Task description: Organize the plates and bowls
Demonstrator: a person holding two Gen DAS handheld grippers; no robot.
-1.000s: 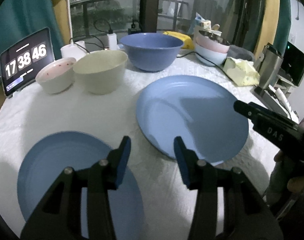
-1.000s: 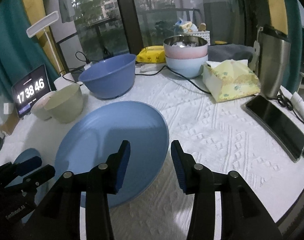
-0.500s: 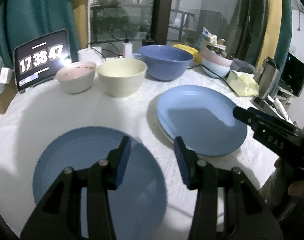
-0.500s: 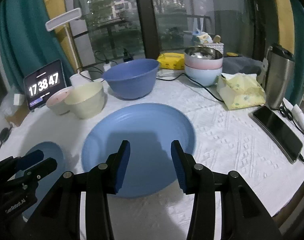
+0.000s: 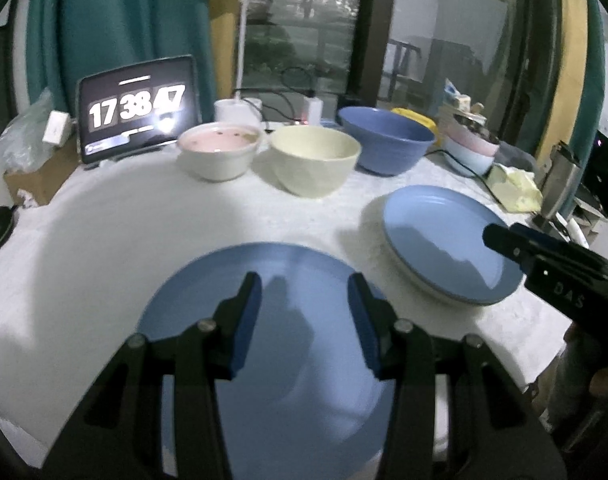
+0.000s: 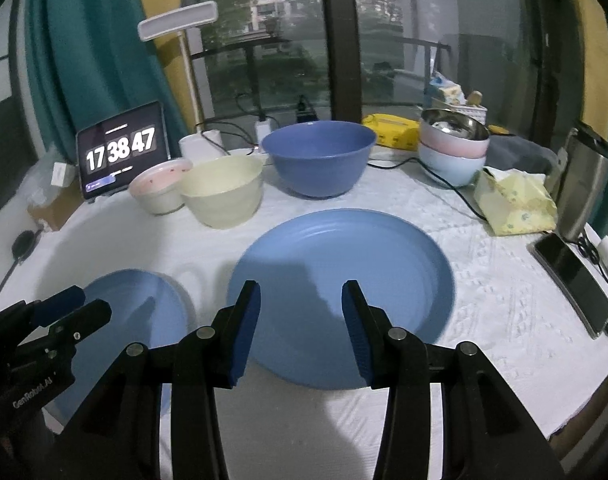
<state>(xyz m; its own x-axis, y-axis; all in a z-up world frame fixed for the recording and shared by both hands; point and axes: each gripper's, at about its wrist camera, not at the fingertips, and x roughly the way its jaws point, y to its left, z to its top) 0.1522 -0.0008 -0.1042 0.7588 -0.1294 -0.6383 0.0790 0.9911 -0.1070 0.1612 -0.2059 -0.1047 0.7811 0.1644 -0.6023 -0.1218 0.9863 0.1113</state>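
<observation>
Nearest the front edge of the worktop [image 6: 504, 300], both sets of tongs stand spread with nothing between the pads. The left tongs [image 5: 304, 312] hang over the smaller blue plate [image 5: 264, 280], which lies flat by the front-left edge and carries nothing. The right tongs [image 6: 300, 312] hang over the near rim of the larger blue plate [image 6: 344, 264], also flat and bare, set toward the middle of the worktop and apart from the smaller plate.

Behind the plates, a row of three bowls stands upright. The pink-lined white bowl [image 6: 160, 188] sits toward the back-left; dark specks show on its inside, and I cannot tell if it holds anything. The cream bowl [image 6: 224, 192] stands just beside it, possibly touching, with no contents visible. The deep blue bowl [image 6: 318, 160] stands to its right, near but apart, its visible interior bare.

Toward the back-right edge, a stack of bowls [image 6: 454, 152] stands: pale blue at the bottom, pink above, a metal one nested on top; its contents are unclear. A yellow tissue pack [image 6: 512, 204] lies near it, and a phone [image 6: 572, 284] rests by the right edge. A clock display [image 6: 120, 152] leans at the back-left edge.
</observation>
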